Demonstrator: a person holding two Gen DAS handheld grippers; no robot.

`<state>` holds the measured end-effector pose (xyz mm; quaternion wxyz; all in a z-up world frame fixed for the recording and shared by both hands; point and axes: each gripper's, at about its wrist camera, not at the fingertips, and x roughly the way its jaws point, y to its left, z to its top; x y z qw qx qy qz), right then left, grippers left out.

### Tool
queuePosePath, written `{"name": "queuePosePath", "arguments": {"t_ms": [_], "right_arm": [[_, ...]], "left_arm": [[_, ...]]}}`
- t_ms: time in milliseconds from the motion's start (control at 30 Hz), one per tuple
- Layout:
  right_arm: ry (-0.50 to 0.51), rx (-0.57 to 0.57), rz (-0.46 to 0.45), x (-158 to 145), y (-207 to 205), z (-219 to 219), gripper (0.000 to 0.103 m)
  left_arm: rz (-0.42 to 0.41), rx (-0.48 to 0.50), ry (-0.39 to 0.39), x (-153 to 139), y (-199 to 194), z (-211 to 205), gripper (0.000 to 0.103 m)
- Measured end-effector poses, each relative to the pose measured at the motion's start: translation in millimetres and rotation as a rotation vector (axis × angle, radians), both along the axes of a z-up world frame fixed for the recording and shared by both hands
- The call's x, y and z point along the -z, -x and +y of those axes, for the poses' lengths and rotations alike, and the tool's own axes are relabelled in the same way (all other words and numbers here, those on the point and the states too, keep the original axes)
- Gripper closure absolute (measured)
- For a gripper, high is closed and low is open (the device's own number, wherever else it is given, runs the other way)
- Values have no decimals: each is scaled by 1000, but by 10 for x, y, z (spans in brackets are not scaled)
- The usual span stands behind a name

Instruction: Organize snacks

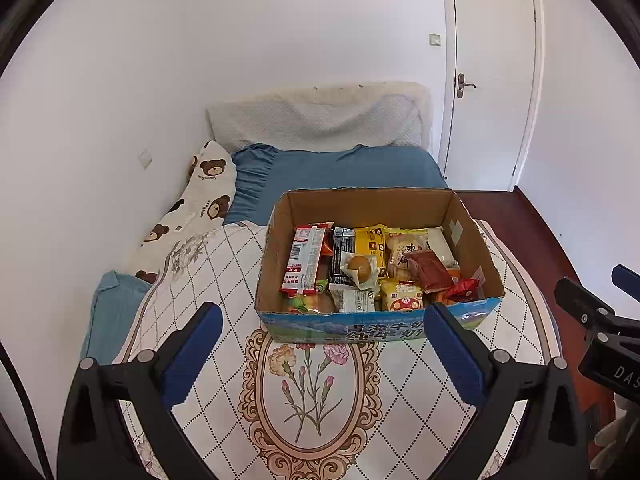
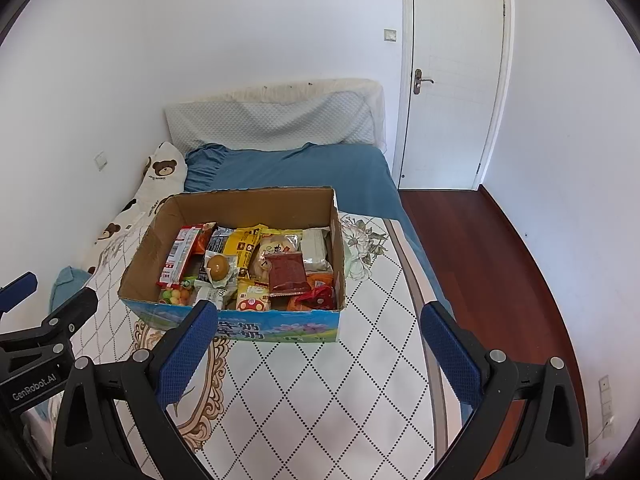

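An open cardboard box (image 1: 474,236) (image 2: 338,248) with a blue printed front stands on the quilted bed cover. Several packaged snacks fill it: a red-and-white stick pack (image 1: 304,258) (image 2: 182,254), a wrapped brown egg (image 1: 359,267) (image 2: 218,266), a dark red pouch (image 1: 430,270) (image 2: 286,272), yellow packs and a bag of coloured candy balls (image 2: 176,295). My left gripper (image 1: 324,316) hangs open just in front of the box, nothing between its blue fingers. My right gripper (image 2: 320,316) is also open and empty, near the box's front right corner.
The box sits on a white diamond-pattern cover (image 1: 404,384) with a floral medallion. Behind lie a blue sheet (image 2: 304,172), a bear-print pillow (image 1: 208,184) and a padded headboard. A white door (image 2: 452,76) and red wood floor (image 2: 480,256) are to the right.
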<state>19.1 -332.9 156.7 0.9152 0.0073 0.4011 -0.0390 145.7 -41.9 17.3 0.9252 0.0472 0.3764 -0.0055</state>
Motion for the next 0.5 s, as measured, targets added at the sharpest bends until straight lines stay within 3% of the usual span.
{"name": "queuePosePath", "arguments": {"t_ms": [500], "right_arm": [[5,-7,-8,-34,32,26,0]], "left_arm": [[-5,0,-6,-6,8,-15,0]]}}
